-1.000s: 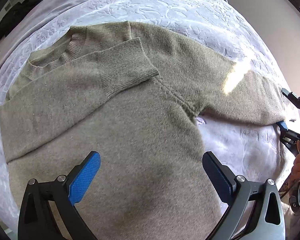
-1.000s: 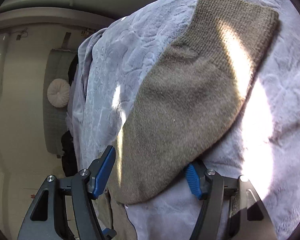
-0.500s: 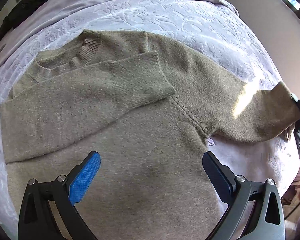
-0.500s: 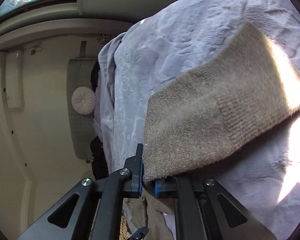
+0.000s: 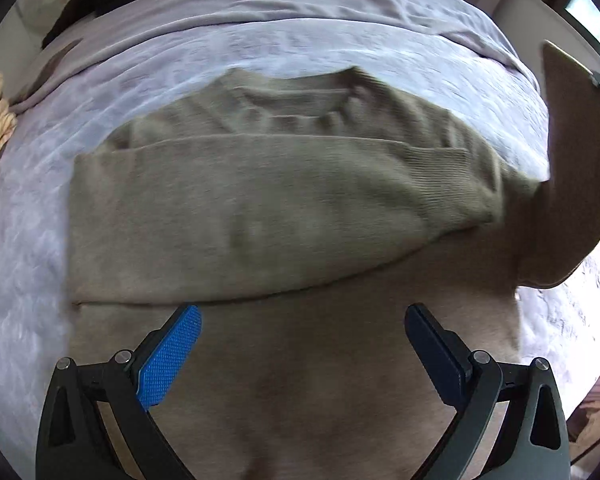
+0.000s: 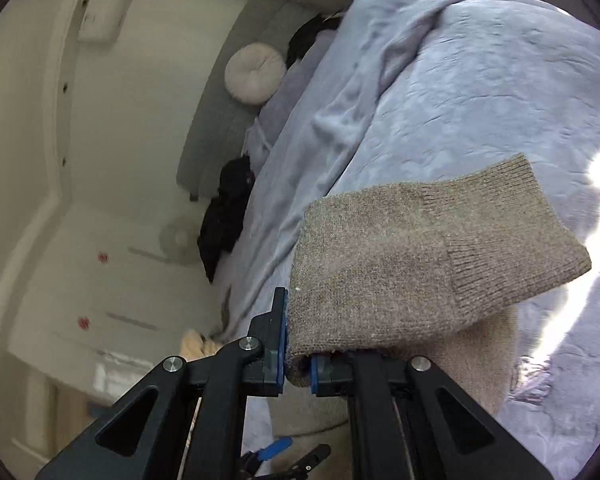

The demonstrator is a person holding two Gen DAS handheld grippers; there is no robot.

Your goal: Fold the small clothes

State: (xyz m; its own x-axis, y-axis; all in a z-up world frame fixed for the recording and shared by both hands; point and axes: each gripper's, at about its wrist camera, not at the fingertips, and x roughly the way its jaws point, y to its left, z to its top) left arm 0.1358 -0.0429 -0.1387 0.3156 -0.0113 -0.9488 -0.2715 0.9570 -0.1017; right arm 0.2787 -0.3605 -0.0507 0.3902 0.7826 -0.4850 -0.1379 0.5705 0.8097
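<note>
Olive knit sweater (image 5: 292,216) x1, 2 claws

One olive-brown sweater (image 5: 260,216) lies on one lavender blanket (image 5: 340,52). The sweater has two sleeves: one folded across its chest (image 5: 284,200), one lifted at the right (image 6: 420,264). Two grippers are in view, the left gripper (image 5: 302,344) and the right gripper (image 6: 298,356), each with two blue pads. At the far side sit one round pale cushion (image 6: 255,73) and two dark heaps of clothing (image 6: 224,216).
</note>
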